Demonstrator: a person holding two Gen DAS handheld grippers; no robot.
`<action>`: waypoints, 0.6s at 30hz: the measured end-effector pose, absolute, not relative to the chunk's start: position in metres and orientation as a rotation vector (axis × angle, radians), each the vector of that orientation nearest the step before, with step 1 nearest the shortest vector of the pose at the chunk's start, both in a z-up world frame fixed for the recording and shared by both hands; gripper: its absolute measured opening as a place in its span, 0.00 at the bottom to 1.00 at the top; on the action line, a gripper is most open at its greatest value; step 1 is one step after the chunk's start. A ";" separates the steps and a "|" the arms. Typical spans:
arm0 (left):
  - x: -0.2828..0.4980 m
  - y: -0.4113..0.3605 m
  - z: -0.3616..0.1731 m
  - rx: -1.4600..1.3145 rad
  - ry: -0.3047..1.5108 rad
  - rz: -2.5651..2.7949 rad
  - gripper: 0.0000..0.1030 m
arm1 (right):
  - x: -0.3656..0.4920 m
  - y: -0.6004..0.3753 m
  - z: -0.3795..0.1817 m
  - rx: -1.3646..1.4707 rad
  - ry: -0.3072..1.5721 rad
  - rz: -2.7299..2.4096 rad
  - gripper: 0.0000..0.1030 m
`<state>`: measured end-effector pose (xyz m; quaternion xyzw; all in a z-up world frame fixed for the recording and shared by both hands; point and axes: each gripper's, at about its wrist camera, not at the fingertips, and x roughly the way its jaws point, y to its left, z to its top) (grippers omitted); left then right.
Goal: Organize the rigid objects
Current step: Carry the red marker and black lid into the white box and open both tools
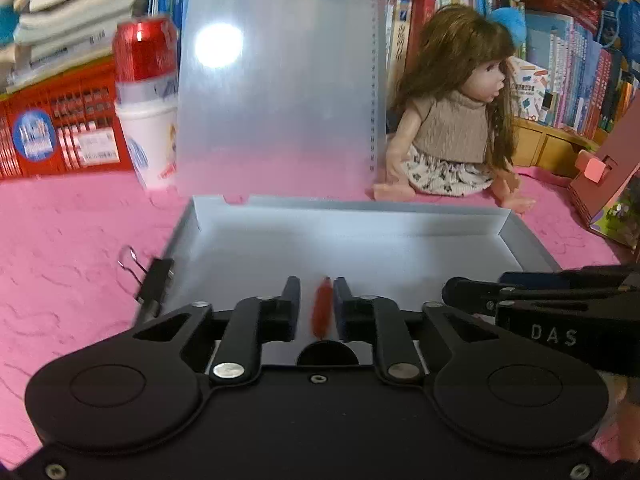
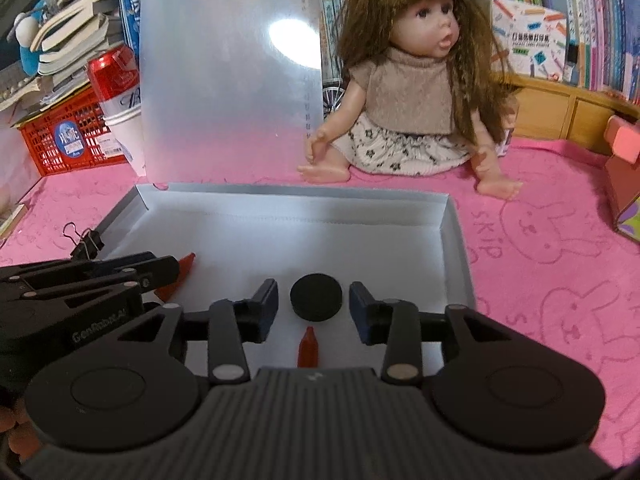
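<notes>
An open translucent plastic case (image 1: 360,236) (image 2: 300,216) lies on the pink cloth, lid upright. In the left wrist view my left gripper (image 1: 317,300) is over the case's near left part; a blurred red crayon (image 1: 322,308) sits between its fingers with small gaps on both sides. From the right wrist view that crayon (image 2: 180,276) shows beside the left gripper's fingers. My right gripper (image 2: 314,306) is open over the case floor, jaws either side of a black round disc (image 2: 316,296). A second red crayon (image 2: 307,348) lies just below the disc.
A black binder clip (image 1: 154,280) (image 2: 86,242) sits at the case's left edge. A doll (image 2: 416,92) sits behind the case. A red can on a white cup (image 1: 146,96), a red basket (image 2: 68,136), books and a pink cardboard box (image 1: 608,184) ring the cloth.
</notes>
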<state>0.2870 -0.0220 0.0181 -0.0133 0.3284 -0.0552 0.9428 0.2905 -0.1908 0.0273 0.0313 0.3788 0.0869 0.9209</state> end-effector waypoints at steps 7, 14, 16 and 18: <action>0.265 -0.012 0.036 -0.043 0.627 -0.110 0.43 | 0.274 -0.198 0.042 0.069 0.728 0.173 0.72; 0.231 0.000 0.053 -0.064 0.598 -0.126 0.60 | 0.244 -0.204 0.059 0.076 0.664 0.189 0.84; 0.219 0.001 0.058 -0.055 0.587 -0.136 0.65 | 0.232 -0.204 0.065 0.064 0.641 0.199 0.85; 0.207 0.000 0.062 -0.048 0.571 -0.144 0.69 | 0.220 -0.203 0.070 0.048 0.616 0.210 0.86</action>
